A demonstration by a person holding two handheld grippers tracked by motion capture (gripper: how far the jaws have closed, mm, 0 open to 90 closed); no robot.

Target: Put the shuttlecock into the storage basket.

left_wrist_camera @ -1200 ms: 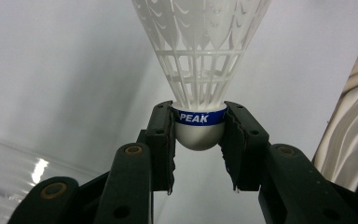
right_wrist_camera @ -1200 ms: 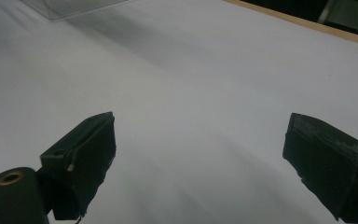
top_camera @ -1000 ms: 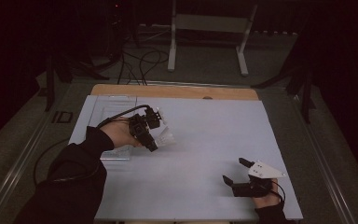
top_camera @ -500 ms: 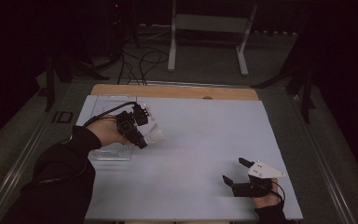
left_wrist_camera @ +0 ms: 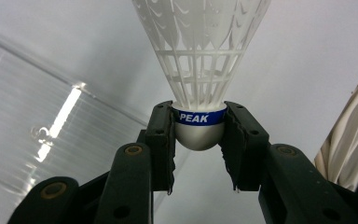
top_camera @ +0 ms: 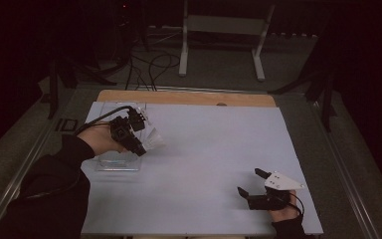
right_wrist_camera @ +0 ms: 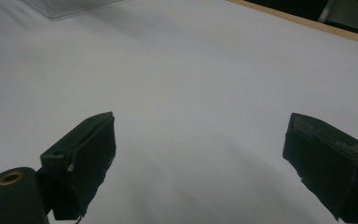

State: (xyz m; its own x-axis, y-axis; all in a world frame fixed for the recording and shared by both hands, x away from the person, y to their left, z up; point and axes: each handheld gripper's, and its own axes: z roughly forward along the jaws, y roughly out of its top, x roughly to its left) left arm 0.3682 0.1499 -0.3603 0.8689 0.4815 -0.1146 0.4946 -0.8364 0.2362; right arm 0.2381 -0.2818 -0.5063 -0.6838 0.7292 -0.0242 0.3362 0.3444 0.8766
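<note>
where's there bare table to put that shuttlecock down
Most of the white table top is bare: the wide middle between the left gripper and the right gripper, and the far right stretch up to the wooden edge. It is crowded at the left edge, where the clear plastic box sits under the held shuttlecock.

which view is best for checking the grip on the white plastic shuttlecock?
Left gripper view: the white plastic shuttlecock sits close up, its blue-banded cork base pinched between the left gripper jaws, skirt pointing away. In the high view it is a small pale blur at that gripper, above a clear plastic box.
</note>
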